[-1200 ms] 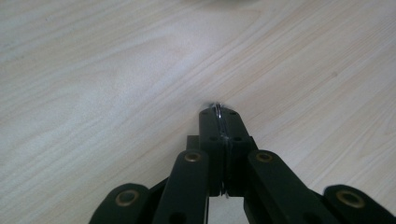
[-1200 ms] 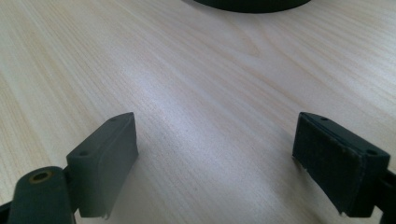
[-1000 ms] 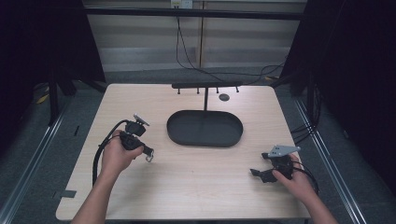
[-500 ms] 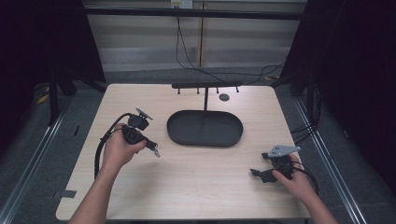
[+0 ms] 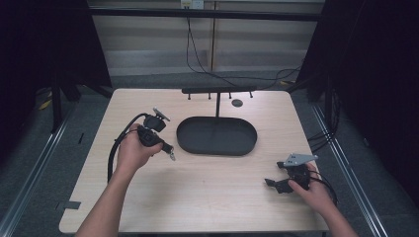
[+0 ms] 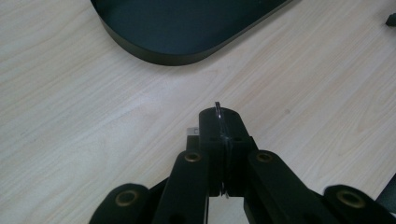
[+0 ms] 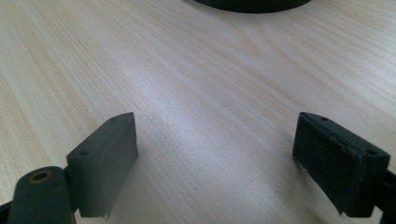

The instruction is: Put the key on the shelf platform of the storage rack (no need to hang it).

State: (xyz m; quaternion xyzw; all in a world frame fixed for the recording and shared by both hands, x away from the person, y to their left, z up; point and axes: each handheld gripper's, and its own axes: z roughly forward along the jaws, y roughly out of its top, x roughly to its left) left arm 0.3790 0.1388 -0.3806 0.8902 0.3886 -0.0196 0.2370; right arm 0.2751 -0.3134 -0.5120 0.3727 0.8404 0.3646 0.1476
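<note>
Metal, thin and bright, is pinched between the pressed-together fingers (image 6: pixel 208 135) of the left gripper (image 6: pixel 219 140): a small ring or loop (image 6: pixel 218 108) whose edge rises just above the fingertips at the centre of the left gripper view, with a pale tag-like piece (image 6: pixel 191 132) showing just beside the left finger. What exactly the piece is cannot be told at this size. In the high view the same small object (image 5: pixel 171 154) hangs from the left gripper (image 5: pixel 165 147) at centre left of the frame, just beside the left end of the black oval tray (image 5: pixel 185 140) and above the wooden bench (image 5: pixel 217 197).

Such a thing is judged to be light, stiff and smooth, so weight would matter little while slipping and twisting between the flat fingers would be the concern. A hold across the flat of the ring, deep between the fingers rather than at the tips, is judged safest. Little give is to be expected, and it is unlikely to be fragile.

At the lower right of the high view, the right gripper (image 5: pixel 272 183) is held low over the bench. Its fingers (image 7: pixel 105 163) are spread wide in the right gripper view, with bare wood between them and nothing grasped.

A black stand with a crossbar and pegs (image 5: pixel 219 90) rises behind the tray at upper centre.
</note>
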